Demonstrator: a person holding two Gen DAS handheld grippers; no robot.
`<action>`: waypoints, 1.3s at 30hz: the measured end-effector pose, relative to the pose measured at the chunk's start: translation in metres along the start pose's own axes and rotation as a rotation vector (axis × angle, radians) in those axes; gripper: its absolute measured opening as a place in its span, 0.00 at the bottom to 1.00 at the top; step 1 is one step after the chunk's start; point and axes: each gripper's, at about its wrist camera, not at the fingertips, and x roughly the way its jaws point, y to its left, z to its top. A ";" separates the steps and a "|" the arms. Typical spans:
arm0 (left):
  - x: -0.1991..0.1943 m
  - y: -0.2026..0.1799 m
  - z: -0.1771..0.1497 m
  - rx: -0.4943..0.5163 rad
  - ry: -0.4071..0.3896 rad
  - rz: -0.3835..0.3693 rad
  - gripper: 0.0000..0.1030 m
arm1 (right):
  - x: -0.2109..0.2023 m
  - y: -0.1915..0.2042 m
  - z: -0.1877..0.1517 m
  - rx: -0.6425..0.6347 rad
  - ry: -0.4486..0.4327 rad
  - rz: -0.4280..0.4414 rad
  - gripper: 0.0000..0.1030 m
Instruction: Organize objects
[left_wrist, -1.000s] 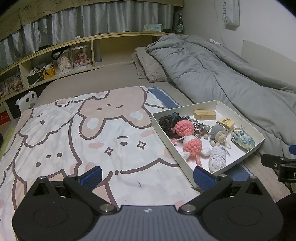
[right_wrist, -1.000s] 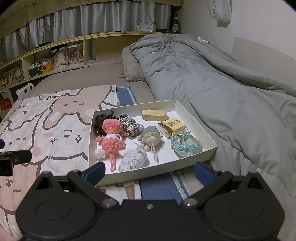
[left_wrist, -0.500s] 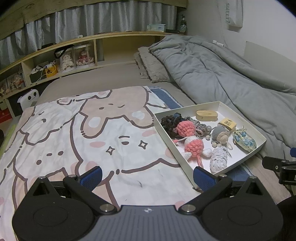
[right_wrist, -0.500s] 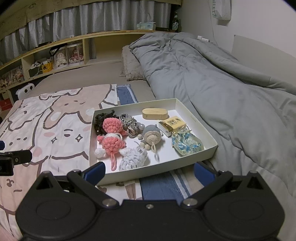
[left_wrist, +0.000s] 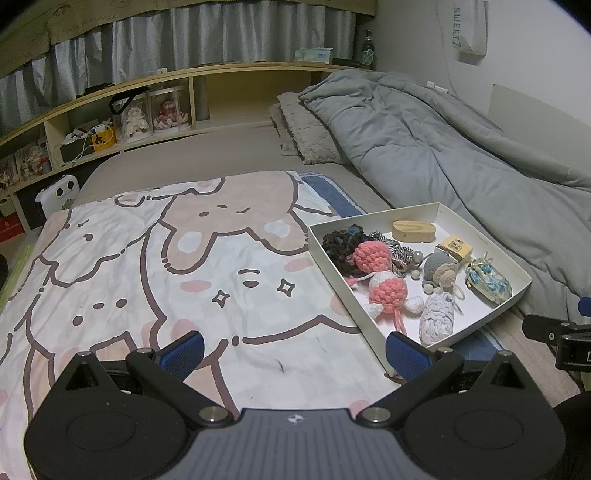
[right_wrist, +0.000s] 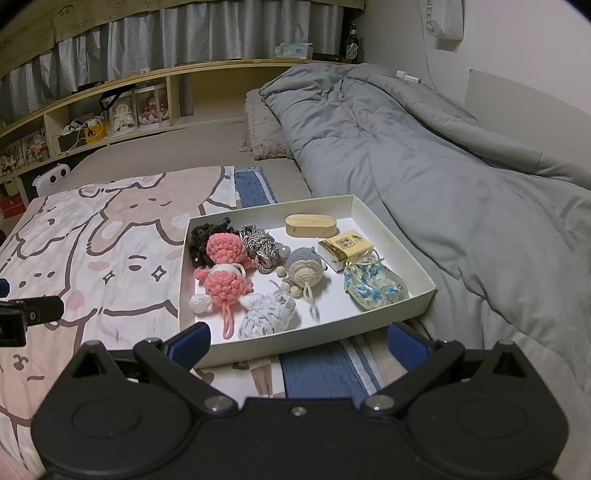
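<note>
A shallow white box lies on the bed. It holds a pink crochet doll, a dark yarn piece, a striped cord bundle, a grey crochet ball, a pale blue knitted piece, a wooden oval case, a small yellow box and a blue floral pouch. My right gripper hovers open at the box's near edge. My left gripper is open over the cartoon blanket, left of the box.
A grey duvet is bunched along the right side, with a pillow at the head. A wooden shelf with dolls and boxes runs behind the bed. A blue striped cloth lies under the box.
Both views have pulled back and shifted a little; the box sits slightly farther right in the left wrist view. Both grippers remain open and nothing in the box has moved.
</note>
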 end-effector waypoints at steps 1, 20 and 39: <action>0.000 0.000 0.000 -0.002 0.001 0.000 1.00 | 0.000 0.000 0.000 0.000 0.001 0.001 1.00; 0.001 0.000 0.000 -0.009 0.003 0.000 1.00 | 0.001 0.000 0.000 0.000 0.001 0.000 1.00; 0.000 -0.002 0.000 -0.015 0.006 0.004 1.00 | 0.001 0.000 0.000 -0.001 0.003 0.000 1.00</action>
